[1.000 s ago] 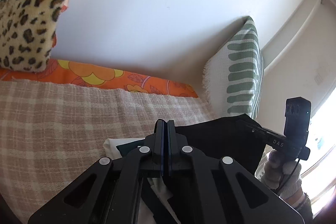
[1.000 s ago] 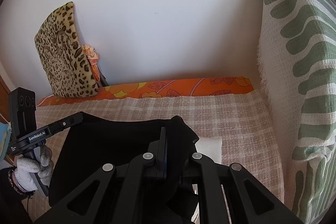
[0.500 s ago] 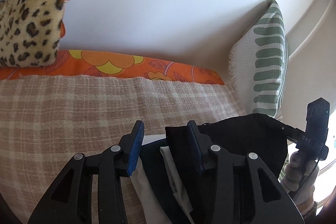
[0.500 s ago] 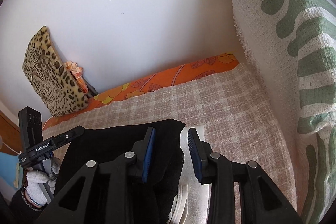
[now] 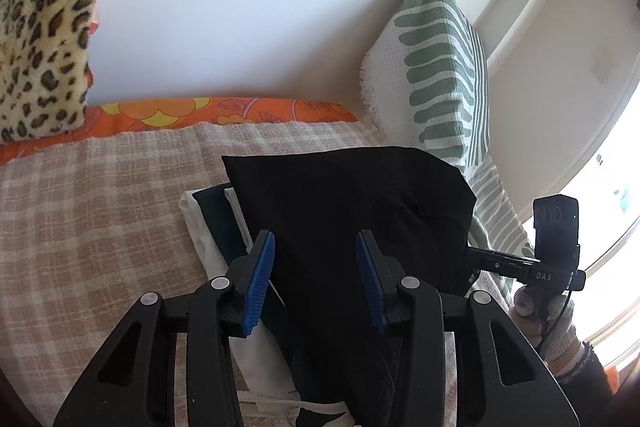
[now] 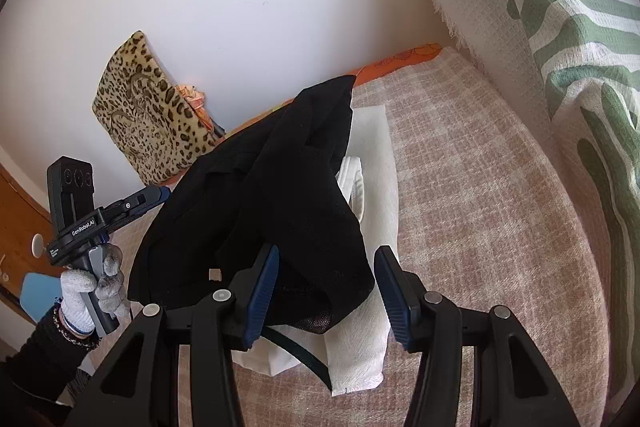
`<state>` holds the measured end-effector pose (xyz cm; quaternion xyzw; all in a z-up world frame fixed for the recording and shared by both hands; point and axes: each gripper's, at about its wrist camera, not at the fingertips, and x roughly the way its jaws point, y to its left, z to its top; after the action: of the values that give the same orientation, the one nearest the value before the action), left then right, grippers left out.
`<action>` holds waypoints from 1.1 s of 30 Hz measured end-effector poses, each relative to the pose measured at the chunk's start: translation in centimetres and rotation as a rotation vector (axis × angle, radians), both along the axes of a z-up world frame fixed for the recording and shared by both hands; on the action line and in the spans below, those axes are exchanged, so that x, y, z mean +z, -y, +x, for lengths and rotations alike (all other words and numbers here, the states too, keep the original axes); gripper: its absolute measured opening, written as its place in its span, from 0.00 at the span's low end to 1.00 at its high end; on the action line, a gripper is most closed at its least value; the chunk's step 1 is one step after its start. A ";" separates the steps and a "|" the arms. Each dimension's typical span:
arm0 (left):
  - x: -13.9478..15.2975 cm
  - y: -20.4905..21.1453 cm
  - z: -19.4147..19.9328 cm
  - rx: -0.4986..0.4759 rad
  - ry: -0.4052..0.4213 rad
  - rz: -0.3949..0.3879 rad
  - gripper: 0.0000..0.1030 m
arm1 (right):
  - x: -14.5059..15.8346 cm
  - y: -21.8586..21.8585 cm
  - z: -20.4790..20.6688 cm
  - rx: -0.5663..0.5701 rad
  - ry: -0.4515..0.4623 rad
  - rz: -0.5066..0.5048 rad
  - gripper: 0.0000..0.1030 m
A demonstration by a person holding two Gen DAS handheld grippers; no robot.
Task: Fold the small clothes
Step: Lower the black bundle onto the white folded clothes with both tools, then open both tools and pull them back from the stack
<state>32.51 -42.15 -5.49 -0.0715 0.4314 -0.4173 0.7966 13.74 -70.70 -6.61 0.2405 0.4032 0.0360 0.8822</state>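
Lying on a small stack of folded clothes, black garment (image 5: 344, 211) is folded but lumpy, near edge bunched and not flat. Under it: white pieces (image 6: 376, 155) and a dark green one (image 5: 218, 215), edges sticking out on the left in the left wrist view. Stack sits on the checked blanket (image 5: 92, 195), toward the striped pillow (image 5: 440, 67).

Left gripper (image 5: 315, 275) has jaws spread wide, blue pads either side of the garment's near edge, nothing clamped. From this view I cannot tell if the pads touch the cloth. Right gripper (image 6: 327, 291) likewise has jaws apart, holding nothing; garment's bunched corner lies between and just ahead of its pads. Each gripper shows in the other's view, in gloved hands, at opposite sides of the garment.

Step, as I judge it: garment just placed on the stack, release done, fold itself looks finished. Far along for this item.

Next move likely calls for either smoothing the bunched near edge so the top layer lies flat and square with the stack, or backing both grippers clear without snagging loose cloth, then going for another item. No unfolded clothes visible in either view.

Beyond: orange floral sheet (image 5: 168, 111) along the wall, leopard cushion (image 6: 148, 107) on the left.
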 end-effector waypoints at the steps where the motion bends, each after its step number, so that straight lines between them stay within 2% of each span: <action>1: -0.2 0.1 -0.1 0.002 0.000 0.009 0.39 | -0.4 -0.3 0.0 0.002 -0.010 0.001 0.49; 3: -0.4 0.2 -0.2 0.006 0.003 0.025 0.39 | -0.5 -1.1 0.1 0.006 -0.033 -0.034 0.21; 6: -0.2 0.2 -0.4 0.013 0.029 0.052 0.39 | 1.3 -2.2 -0.8 0.006 -0.024 -0.071 0.11; 9: -0.1 0.1 -0.7 0.013 0.045 0.077 0.39 | 3.2 -2.3 -2.2 0.004 -0.010 -0.026 0.11; 12: 0.2 -0.3 -1.2 0.018 0.067 0.088 0.39 | 1.9 -2.7 -2.1 0.001 -0.147 -0.130 0.11; 14: 0.5 -0.5 -1.6 0.015 0.080 0.092 0.39 | 1.2 -3.2 -2.1 0.013 -0.212 -0.194 0.18; 15: 0.6 -0.5 -1.8 0.014 0.090 0.093 0.39 | 1.3 -3.4 -2.2 0.002 -0.221 -0.239 0.33; 20: 1.3 0.2 -2.8 -0.024 0.127 0.090 0.39 | 4.7 -4.1 -2.7 -0.032 -0.050 -0.303 0.34; 23: 0.9 0.9 -3.1 -0.041 0.136 0.111 0.39 | 6.1 -4.3 -1.7 -0.050 0.009 -0.307 0.34; 26: 0.0 1.4 -3.3 -0.047 0.144 0.160 0.39 | 6.2 -4.3 -0.3 -0.059 0.016 -0.290 0.34; 29: -1.2 1.8 -3.8 -0.061 0.181 0.255 0.40 | 5.6 -4.6 1.3 -0.074 -0.003 -0.280 0.34; 31: -1.6 1.7 -4.1 -0.063 0.196 0.281 0.40 | 4.9 -4.4 1.6 -0.073 -0.026 -0.251 0.36; 33: -1.3 1.1 -4.5 -0.059 0.202 0.269 0.40 | 3.8 -4.1 1.9 -0.082 -0.068 -0.237 0.37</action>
<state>28.02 -43.29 -6.79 0.0907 0.4030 -0.3838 0.8259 15.65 -66.58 -2.79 0.1519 0.4240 -0.0561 0.8911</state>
